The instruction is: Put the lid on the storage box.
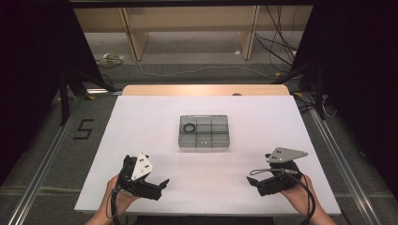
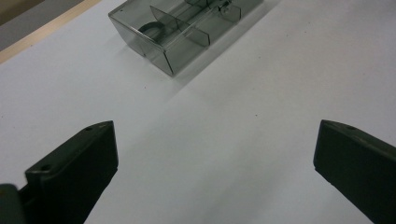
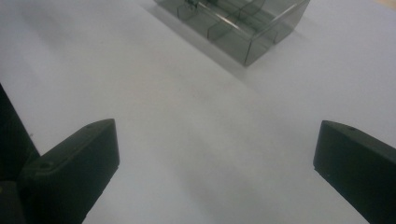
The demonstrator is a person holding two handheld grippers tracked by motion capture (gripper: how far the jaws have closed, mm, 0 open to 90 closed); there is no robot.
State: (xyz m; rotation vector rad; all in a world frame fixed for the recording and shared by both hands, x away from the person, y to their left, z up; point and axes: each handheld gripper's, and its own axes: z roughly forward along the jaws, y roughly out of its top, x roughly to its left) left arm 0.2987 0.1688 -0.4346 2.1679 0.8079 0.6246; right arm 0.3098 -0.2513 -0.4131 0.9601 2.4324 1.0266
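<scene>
Box mid-table — well ahead of both grippers' spread, empty fingers.

Black two-jaw left gripper and right gripper, each topped by a grey three-cornered plate with small dark screw holes. Blunt, blocky jaws, one hole per tip. Black cables trailing toward 6 o'clock. Bare forearms, no sleeves.

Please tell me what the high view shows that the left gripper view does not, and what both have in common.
High view alone: both hands, the right gripper, the floor, and small pale parts in a near compartment. Left gripper view alone: the left gripper from close up, jaws wide apart with nothing between them. Both: the clear divided box on the white table, with a black ring inside.
</scene>
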